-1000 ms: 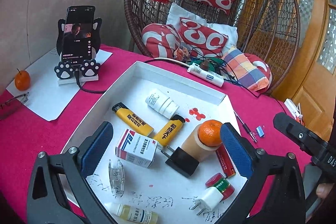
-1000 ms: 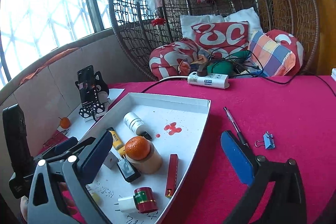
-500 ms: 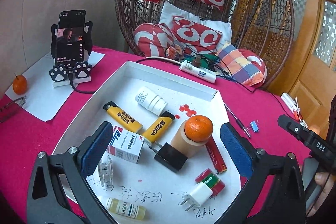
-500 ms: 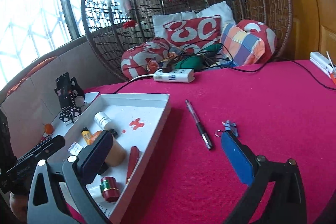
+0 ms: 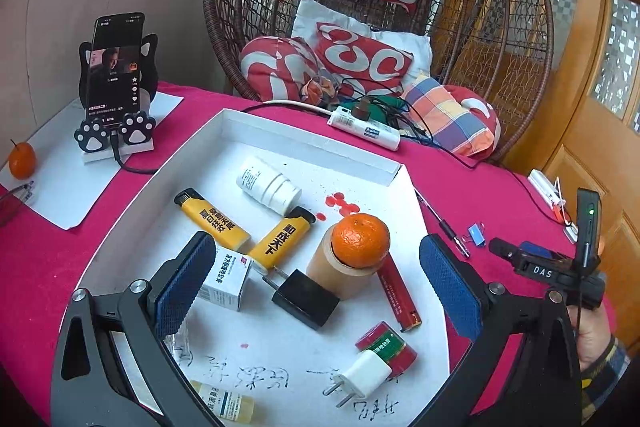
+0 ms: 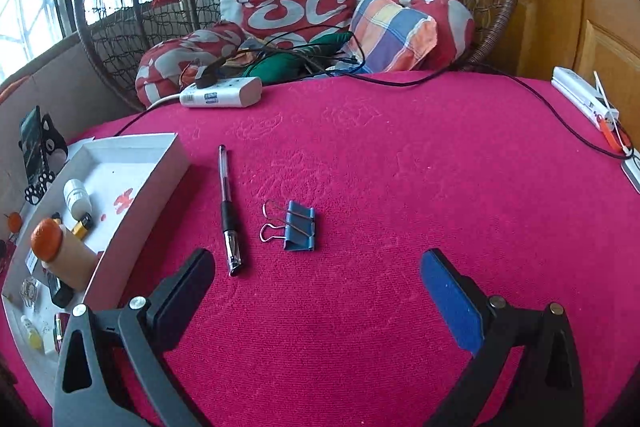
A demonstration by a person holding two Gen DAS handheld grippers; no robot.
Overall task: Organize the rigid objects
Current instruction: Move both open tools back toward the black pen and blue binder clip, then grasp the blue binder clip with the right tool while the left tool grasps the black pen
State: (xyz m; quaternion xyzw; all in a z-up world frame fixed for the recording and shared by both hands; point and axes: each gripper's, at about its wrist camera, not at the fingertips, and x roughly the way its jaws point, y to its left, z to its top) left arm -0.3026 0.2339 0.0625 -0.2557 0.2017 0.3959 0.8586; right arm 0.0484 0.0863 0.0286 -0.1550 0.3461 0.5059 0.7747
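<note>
- Magenta cloth covers the desk (image 5: 48,267) in the left wrist view, where a shallow white tray (image 5: 308,143) sits in the middle.
- Left claw (image 5: 316,291) hangs above the near half of the tray, its blue-padded fingers spread wide with nothing between them.
- Inside the tray, an orange (image 5: 361,239) sits on top of a tan roll of tape (image 5: 332,277); a black charger plug (image 5: 306,298) touches the roll's near side and a flat red bar (image 5: 398,297) lies to its right.
- Two yellow lighters (image 5: 212,221) lie at an angle, their near ends close together, with a white pill bottle (image 5: 268,185) on its side beyond them and a small white medicine box (image 5: 226,281) just beside the left finger.
- Near the front edge lie a red and green tin (image 5: 386,347), a white charger plug (image 5: 362,377) touching it, and a small yellowish bottle (image 5: 224,403).
- To the far left, a phone (image 5: 114,69) stands upright in a cat-shaped stand.
- Right wrist view: the right claw (image 6: 318,285) is wide open and empty above bare cloth, to the right of the tray (image 6: 156,183).
- A black pen (image 6: 228,205) lies on the cloth near the tray's right wall, and a blue binder clip (image 6: 298,225) lies just beside the pen, apart from it; both are outside the tray, ahead of the fingers.
- A white power strip (image 6: 220,93) rests at the far edge of the desk, in front of patterned cushions.
</note>
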